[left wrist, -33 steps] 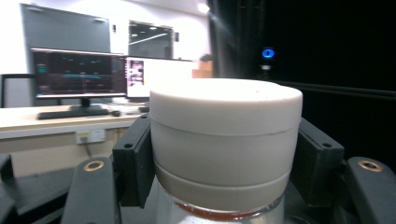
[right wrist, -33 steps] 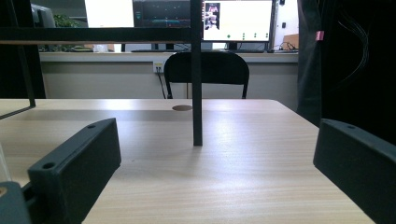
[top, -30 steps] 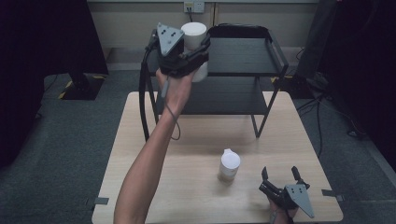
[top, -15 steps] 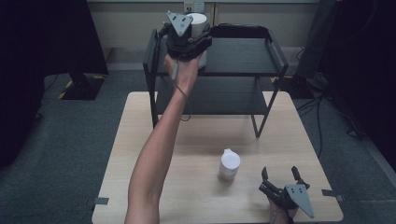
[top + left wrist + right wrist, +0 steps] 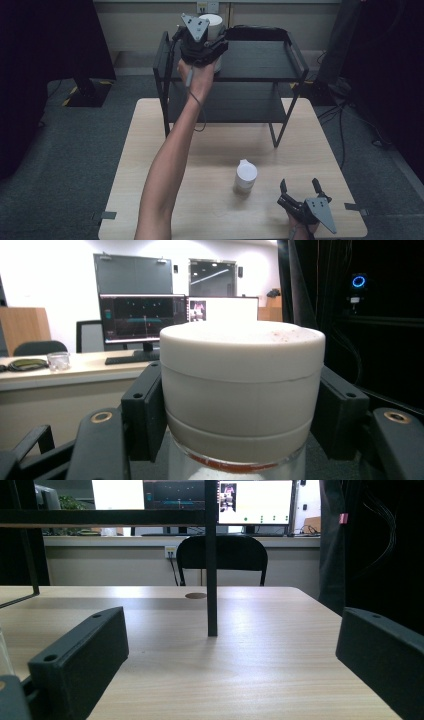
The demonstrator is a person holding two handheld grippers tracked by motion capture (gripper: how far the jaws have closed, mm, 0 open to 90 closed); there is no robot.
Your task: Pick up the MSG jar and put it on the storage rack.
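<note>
The right gripper (image 5: 300, 189) is resting released on the tabletop (image 5: 150, 165), a small white-capped jar (image 5: 245, 176) just left of it. The left gripper (image 5: 212, 47) is clenching a white-lidded clear jar (image 5: 242, 390) over the black metal shelf's (image 5: 260, 55) top; tilting risks slipping.
</note>
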